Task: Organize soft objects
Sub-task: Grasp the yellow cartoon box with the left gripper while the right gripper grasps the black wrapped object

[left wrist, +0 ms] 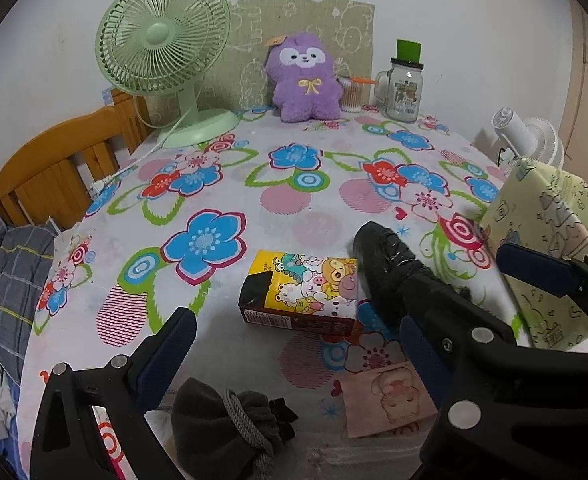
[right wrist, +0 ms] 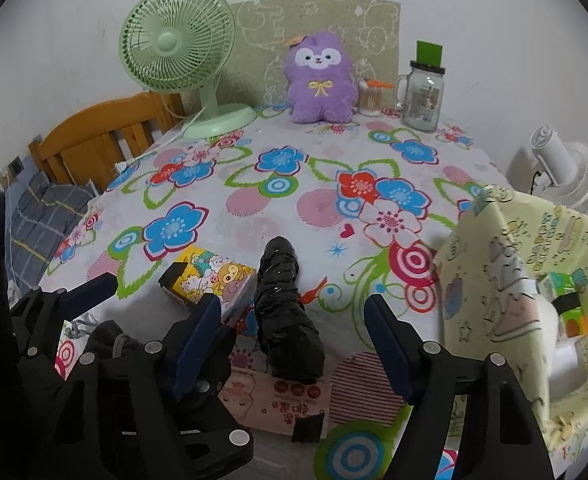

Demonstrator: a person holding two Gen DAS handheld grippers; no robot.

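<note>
A black, tape-wrapped soft roll (right wrist: 286, 312) lies on the flowered tablecloth between the fingers of my right gripper (right wrist: 294, 332). That gripper is open and its pads stand clear of the roll. My left gripper (left wrist: 295, 320) is open too, low over a yellow cartoon tissue pack (left wrist: 301, 292) that lies just ahead of its fingertips. A grey drawstring pouch (left wrist: 222, 416) and a pink tissue pack (left wrist: 385, 396) lie under it near the table's front edge. The roll (left wrist: 385, 264) sits to the right of the yellow pack. A purple plush (right wrist: 319, 80) sits upright at the back.
A pale yellow fabric box (right wrist: 513, 280) stands at the right with a green pack (right wrist: 565, 304) inside. At the back stand a green fan (left wrist: 162, 60), a swab holder and a glass jar (left wrist: 403, 88). A wooden chair (left wrist: 54, 168) is at the left and a white fan (right wrist: 565, 168) at the right.
</note>
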